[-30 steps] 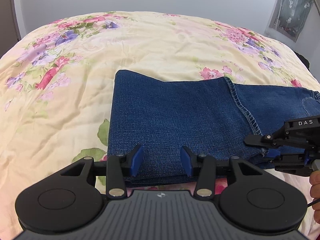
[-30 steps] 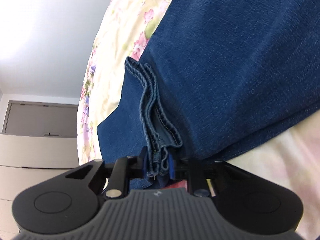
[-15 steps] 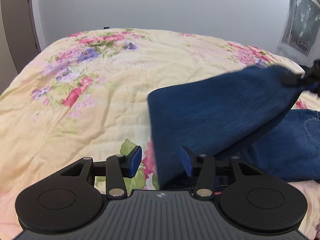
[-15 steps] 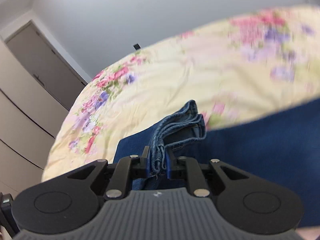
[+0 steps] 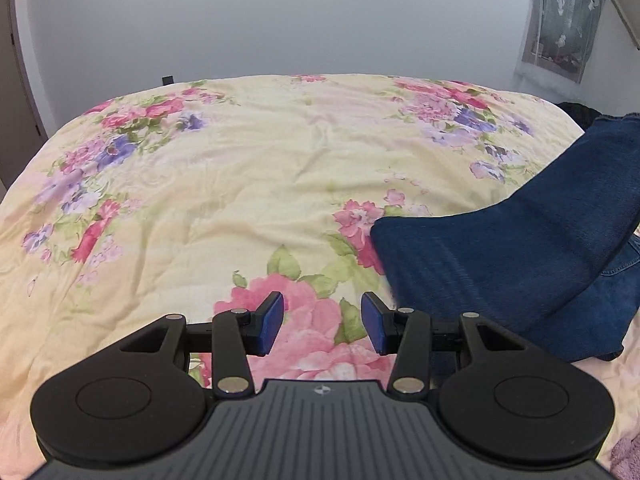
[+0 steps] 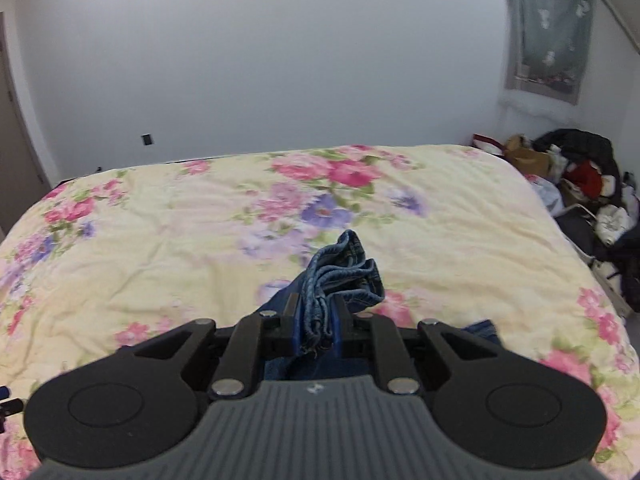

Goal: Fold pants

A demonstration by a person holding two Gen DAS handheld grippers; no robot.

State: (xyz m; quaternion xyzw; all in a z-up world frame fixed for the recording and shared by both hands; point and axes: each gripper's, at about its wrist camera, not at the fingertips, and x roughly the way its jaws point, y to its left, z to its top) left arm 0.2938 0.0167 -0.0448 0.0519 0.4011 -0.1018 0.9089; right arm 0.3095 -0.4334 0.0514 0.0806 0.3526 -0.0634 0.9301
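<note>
The blue denim pants (image 5: 508,252) lie at the right of the left wrist view, one folded part lifted off the bed and rising toward the upper right. My left gripper (image 5: 322,322) is open over the floral bedspread, left of the pants, with nothing between its blue pads (image 5: 272,320). In the right wrist view my right gripper (image 6: 316,326) is shut on the bunched hems of the pants (image 6: 340,276), held above the bed. The rest of the pants hangs below that gripper, mostly hidden by its body.
A cream bedspread with pink and purple flowers (image 5: 240,184) covers the whole bed (image 6: 460,216). A pile of clothes and bags (image 6: 584,184) sits on the floor beyond the bed's right edge. A grey wall stands behind, with a cloth hanging (image 6: 548,28) at the upper right.
My right gripper lifted the pant hems high and swung right, rolling upright. The left gripper drew back and up; the pants now lie to its right instead of between its fingers.
</note>
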